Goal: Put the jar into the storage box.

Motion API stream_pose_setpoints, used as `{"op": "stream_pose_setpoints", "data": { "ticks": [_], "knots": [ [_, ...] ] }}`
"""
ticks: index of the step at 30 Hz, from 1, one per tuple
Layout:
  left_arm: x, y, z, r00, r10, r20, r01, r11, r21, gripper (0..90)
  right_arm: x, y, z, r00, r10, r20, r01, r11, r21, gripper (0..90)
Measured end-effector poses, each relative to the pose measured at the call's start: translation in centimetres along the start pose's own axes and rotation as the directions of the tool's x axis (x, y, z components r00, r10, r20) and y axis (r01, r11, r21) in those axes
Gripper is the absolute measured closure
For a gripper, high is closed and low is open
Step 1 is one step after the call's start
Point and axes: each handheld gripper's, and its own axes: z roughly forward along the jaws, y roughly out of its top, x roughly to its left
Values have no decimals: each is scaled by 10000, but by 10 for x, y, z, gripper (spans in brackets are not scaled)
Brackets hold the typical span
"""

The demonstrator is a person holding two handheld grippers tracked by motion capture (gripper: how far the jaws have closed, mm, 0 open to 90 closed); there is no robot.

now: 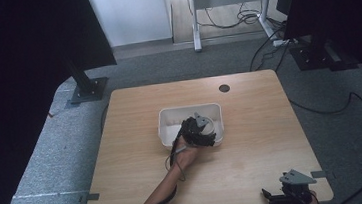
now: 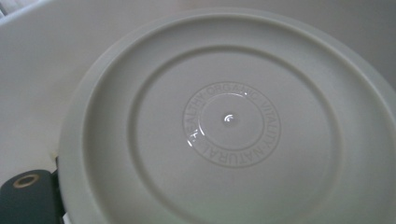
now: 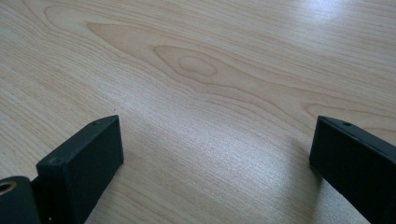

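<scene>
1. The left gripper (image 1: 199,130) is reaching down into the white tub (image 1: 168,117) sitting near the middle of the tabletop (image 1: 251,125).
2. Its camera is looking close onto a round white lid (image 2: 229,121) lying in the tub; whether its jaws are spread or closed cannot be told.
3. The right gripper (image 3: 215,158) is resting at the tabletop's near right corner, jaws standing wide apart over bare wood, gripping nothing.

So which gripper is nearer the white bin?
Left. The left gripper is inside the white bin; the right gripper rests open at the table's near right corner.
</scene>
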Motion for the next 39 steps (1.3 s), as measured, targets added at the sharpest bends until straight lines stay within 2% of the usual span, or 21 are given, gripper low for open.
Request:
{"op": "stream_pose_setpoints", "data": {
  "ticks": [3, 6, 7, 11, 15, 19, 27, 39],
  "knots": [
    [3, -1, 0, 9992, -381, 93, 381, 9993, -5, 95, 0, 0, 0, 10000, -2, -1, 2, 10000, 2, 24],
    [8, -4, 1, 9949, -949, 334, 950, 9955, -5, 94, 0, 0, 0, 10000, 2, -2, -2, 10000, 4, 24],
    [9, -4, 1, 9943, -988, 402, 989, 9951, -7, 93, 0, 0, 0, 10000, -2, -4, 2, 10000, 5, 24],
    [8, -3, 2, 9964, -787, 314, 782, 9968, 155, 82, 0, 0, 0, 10000, -2, -4, 2, 10000, 10, 24],
    [9, -4, 3, 9957, -856, 344, 849, 9962, 197, 64, 0, 0, 0, 10000, -2, -2, 2, 10000, 11, 24],
    [10, -4, 0, 9945, -994, 339, 994, 9950, 8, 36, 0, 0, 0, 10000, -3, -3, 3, 10000, 9, 24],
    [7, -2, -6, 9962, -756, 435, 770, 9966, -298, 35, 0, 0, 0, 10000, 0, -2, 0, 10000, 13, 24],
    [10, -3, -17, 9958, -788, 463, 809, 9956, -464, 37, 0, 0, 0, 10000, -2, 5, 2, 10000, 16, 23]
  ]
}}
